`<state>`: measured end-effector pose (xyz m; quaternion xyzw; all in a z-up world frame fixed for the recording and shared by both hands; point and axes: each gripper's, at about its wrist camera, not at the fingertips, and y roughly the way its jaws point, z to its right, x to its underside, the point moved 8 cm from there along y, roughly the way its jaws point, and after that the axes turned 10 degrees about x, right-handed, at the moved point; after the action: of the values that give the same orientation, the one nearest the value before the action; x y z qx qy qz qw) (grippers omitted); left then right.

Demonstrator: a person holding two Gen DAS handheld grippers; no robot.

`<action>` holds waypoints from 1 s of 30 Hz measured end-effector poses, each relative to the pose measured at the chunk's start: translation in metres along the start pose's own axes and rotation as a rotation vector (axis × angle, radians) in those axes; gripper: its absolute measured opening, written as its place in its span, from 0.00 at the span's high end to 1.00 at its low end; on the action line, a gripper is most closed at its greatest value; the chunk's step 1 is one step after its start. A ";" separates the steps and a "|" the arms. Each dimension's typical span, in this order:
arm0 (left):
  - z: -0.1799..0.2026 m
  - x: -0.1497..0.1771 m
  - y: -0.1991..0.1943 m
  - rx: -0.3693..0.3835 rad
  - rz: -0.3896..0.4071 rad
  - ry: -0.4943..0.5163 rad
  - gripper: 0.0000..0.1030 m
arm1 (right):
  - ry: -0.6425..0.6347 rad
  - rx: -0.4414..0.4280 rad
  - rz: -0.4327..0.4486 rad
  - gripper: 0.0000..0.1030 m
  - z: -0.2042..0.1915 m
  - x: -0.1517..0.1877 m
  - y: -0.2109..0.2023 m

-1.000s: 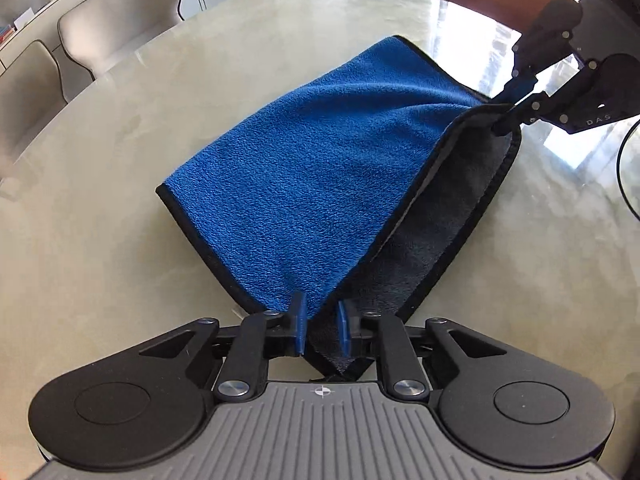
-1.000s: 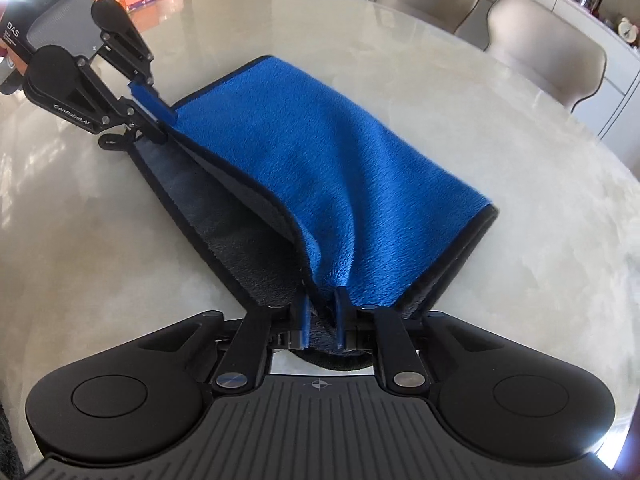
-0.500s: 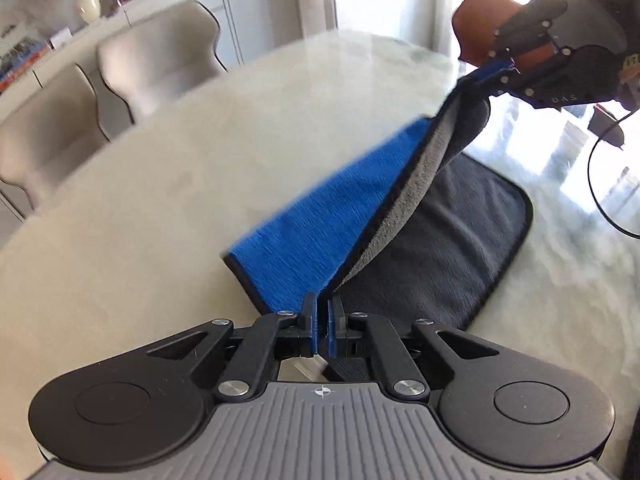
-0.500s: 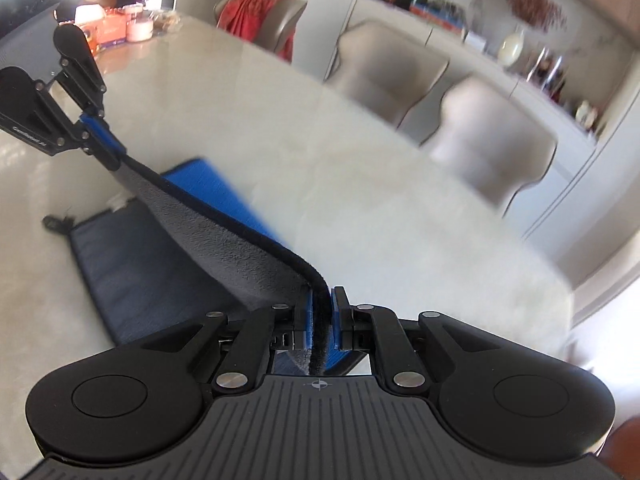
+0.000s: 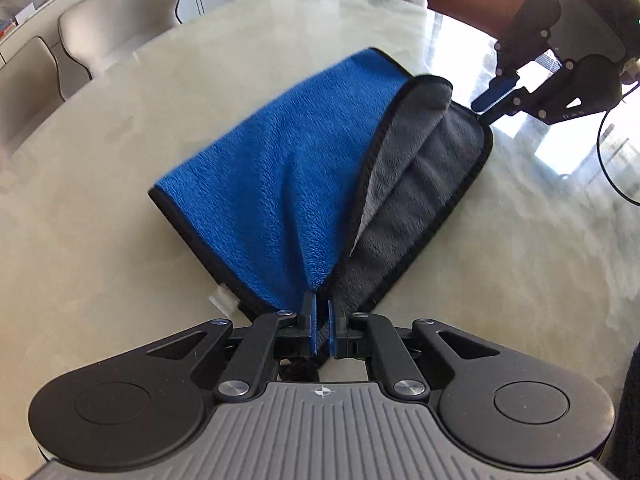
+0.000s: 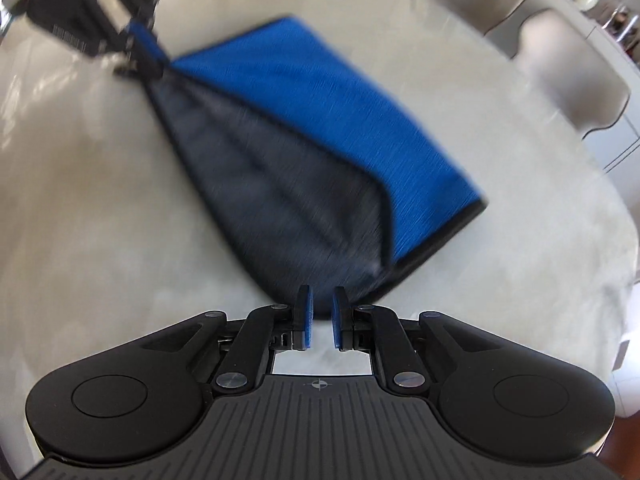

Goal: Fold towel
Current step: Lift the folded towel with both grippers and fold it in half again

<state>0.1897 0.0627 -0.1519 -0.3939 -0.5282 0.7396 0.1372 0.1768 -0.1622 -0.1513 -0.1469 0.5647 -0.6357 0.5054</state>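
- Both tongs have come down: half a second ago they held one edge of the towel (image 5: 280, 168) high and taut, and now that edge has sagged back close to the surface (image 5: 120, 260).
- The towel lies mid-surface, folded over on itself. Its blue flap is on top, and a grey strip of the lower layer is still bare along one long side.
- Left tongs (image 5: 320, 322) sit at the towel's near end in their own view, all but closed, with a corner of blue cloth pinched between the pads.
- Right tongs (image 6: 320, 316) sit at the opposite end, nearly closed with a slim gap. The creases run into their tips, so they seem to nip that corner, though the blur leaves some doubt.
- The towel's long axis runs straight from one pair of tongs to the other, so neither hand is nearer; each has its own end.
- My guess is that the held edge must travel sideways, across the axis and over the bare grey strip, to meet the black-trimmed border. Both ends should move together, or the flap will skew.
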 end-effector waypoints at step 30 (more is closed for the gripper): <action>-0.011 -0.013 0.019 0.100 -0.031 -0.068 0.76 | 0.097 -0.175 -0.039 0.89 0.017 0.004 -0.003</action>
<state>0.2103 0.0546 -0.1651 -0.3529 -0.5011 0.7758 0.1500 0.1861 -0.1756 -0.1450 -0.1707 0.6389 -0.6000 0.4502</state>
